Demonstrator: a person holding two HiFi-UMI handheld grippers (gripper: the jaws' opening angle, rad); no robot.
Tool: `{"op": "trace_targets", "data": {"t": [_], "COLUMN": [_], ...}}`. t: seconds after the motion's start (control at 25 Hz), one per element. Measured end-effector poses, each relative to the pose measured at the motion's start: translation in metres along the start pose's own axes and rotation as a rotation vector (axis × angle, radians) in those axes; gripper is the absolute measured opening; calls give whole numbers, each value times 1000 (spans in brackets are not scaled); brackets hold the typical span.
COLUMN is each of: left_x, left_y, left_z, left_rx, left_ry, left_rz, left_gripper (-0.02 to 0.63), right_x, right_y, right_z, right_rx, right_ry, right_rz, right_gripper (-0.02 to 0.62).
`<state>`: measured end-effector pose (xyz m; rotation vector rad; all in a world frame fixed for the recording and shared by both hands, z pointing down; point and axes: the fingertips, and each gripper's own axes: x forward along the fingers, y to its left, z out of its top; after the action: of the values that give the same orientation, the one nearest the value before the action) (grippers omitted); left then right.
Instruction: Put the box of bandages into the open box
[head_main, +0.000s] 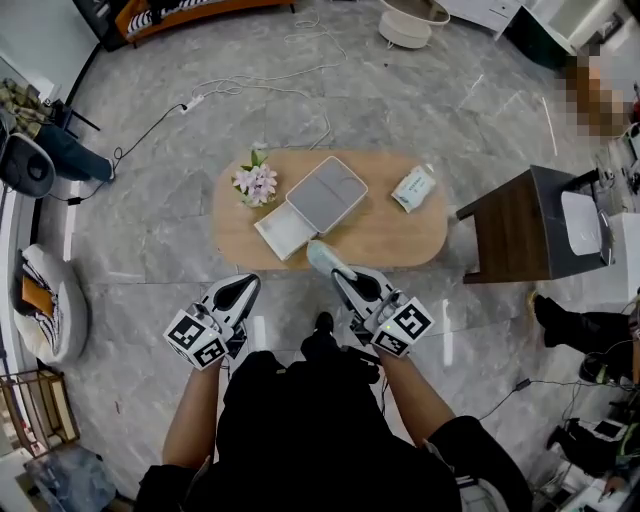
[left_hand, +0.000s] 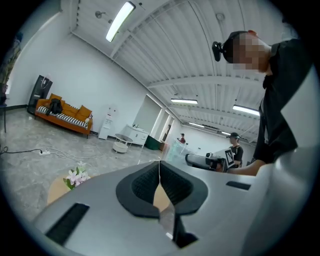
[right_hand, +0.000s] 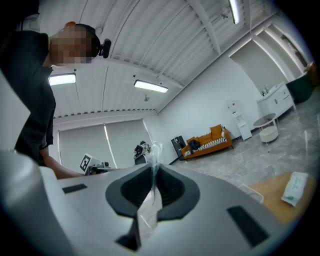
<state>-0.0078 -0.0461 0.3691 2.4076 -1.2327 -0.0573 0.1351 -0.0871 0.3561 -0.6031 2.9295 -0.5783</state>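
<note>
The box of bandages (head_main: 413, 187), white with teal print, lies on the right part of the oval wooden table (head_main: 385, 240). It also shows low at the right of the right gripper view (right_hand: 295, 187). The open box (head_main: 285, 232), a white tray with its grey lid (head_main: 327, 192) folded back, sits at the table's middle. Both grippers are held at the table's near edge, short of both boxes. My right gripper (head_main: 338, 275) (right_hand: 152, 170) is shut on a scrap of clear plastic film (head_main: 322, 255) (right_hand: 150, 200). Nothing shows between the pads of my left gripper (head_main: 245, 282) (left_hand: 159, 165), which is shut.
A small bunch of pink and white flowers (head_main: 256, 180) (left_hand: 75, 175) stands left of the open box. A dark side table (head_main: 515, 225) carrying a white object (head_main: 582, 222) stands right of the oval table. A cable (head_main: 250, 88) runs over the floor beyond.
</note>
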Motion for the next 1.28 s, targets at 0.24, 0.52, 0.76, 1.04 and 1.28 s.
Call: {"op": "trace_targets", "data": {"t": [0.24, 0.52, 0.76, 1.04, 1.28], "left_x": [26, 37, 44, 60, 66], "left_y": [33, 94, 142, 184, 204], "left_z": [-4, -35, -81, -130, -176], "left_rx": [-17, -65, -33, -79, -108], "left_ry": [6, 29, 104, 130, 162], "left_rz": [49, 40, -4, -49, -76], "left_gripper": [18, 18, 18, 18, 18], "right_x": [26, 66, 105, 133, 149], "right_y": [-53, -107, -138, -161, -181], "right_z": [-19, -62, -106, -171, -230], "right_rx": [129, 309, 395, 426, 458], "right_ry": [36, 44, 29, 81, 140], "right_rz": [28, -33, -72, -101, -134], "right_gripper": [25, 25, 25, 25, 25]}}
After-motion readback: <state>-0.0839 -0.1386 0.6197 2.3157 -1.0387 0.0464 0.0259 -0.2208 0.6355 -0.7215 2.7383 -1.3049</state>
